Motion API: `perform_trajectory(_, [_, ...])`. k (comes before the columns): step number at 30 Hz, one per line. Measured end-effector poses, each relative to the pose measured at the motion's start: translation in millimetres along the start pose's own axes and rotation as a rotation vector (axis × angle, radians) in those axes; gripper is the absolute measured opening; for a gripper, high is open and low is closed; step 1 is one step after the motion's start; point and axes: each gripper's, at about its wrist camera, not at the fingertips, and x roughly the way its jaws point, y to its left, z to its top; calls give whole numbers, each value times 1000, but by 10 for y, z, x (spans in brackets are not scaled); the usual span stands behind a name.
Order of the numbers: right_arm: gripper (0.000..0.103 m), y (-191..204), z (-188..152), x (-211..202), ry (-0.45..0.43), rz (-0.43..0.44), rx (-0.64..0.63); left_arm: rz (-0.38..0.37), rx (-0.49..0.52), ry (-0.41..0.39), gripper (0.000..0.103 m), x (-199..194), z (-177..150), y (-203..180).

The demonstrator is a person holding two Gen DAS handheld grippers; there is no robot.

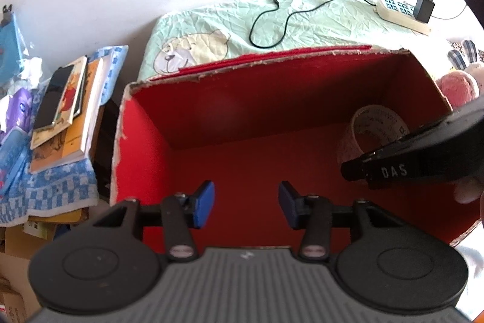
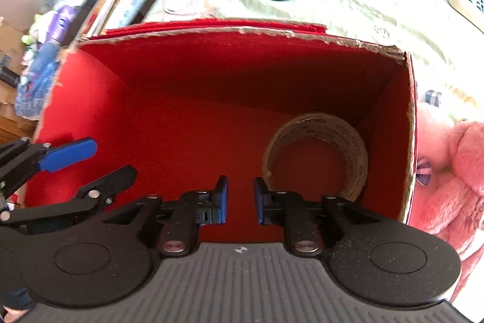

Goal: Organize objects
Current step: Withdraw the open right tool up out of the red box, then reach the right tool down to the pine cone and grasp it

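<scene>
Inside the open red cardboard box (image 2: 193, 117) with torn, ragged rims, a roll of brownish packing tape with small printed text around its core (image 2: 317, 153) sits in the far right corner, close to the right wall. It stands on its edge, leaning slightly, so its round hole faces the front of the box and towards the right camera; the axis through the hole runs roughly front to back, and the ring's lower part is hidden behind the right gripper's fingers. The right gripper (image 2: 240, 200) hovers over the box's near edge, its blue-padded jaws parted with only red floor between them, just short of the roll. The left gripper (image 1: 246, 203) hangs over the box's near left side, its blue pads spread wide and holding nothing. The box rests on a crumpled pale green sheet printed with a cartoon bear (image 1: 317, 20), where a black cable (image 1: 272, 23) loops toward a white power strip (image 1: 399, 12). A fluffy pink plush toy (image 2: 453, 171) lies just outside the right wall.
</scene>
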Motion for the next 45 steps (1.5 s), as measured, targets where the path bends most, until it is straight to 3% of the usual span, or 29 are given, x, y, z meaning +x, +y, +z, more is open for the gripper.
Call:
perform_trajectory(7, [20,-121,-251,-375,-116,115,16,57,-18,-44,64,-285,-46,-124])
perform_trajectory(16, [29,-218,-587,-836,-291,218,33,131,-26,-108,70,-725,-113,-352])
perform_trajectory(22, [36,-317,-836,-1044,-353,272,58,162,-33,-120,72,-939,-210,-538])
perform_trajectory(30, [47,-405,-1133,-1172,-382,293,72,168,-29,-103,73,-1061,-403,-815])
perform_trajectory(45, [48,-623,-1585,-1062,-291,401,221,108,-56,-40,73,-1068,-833,-927])
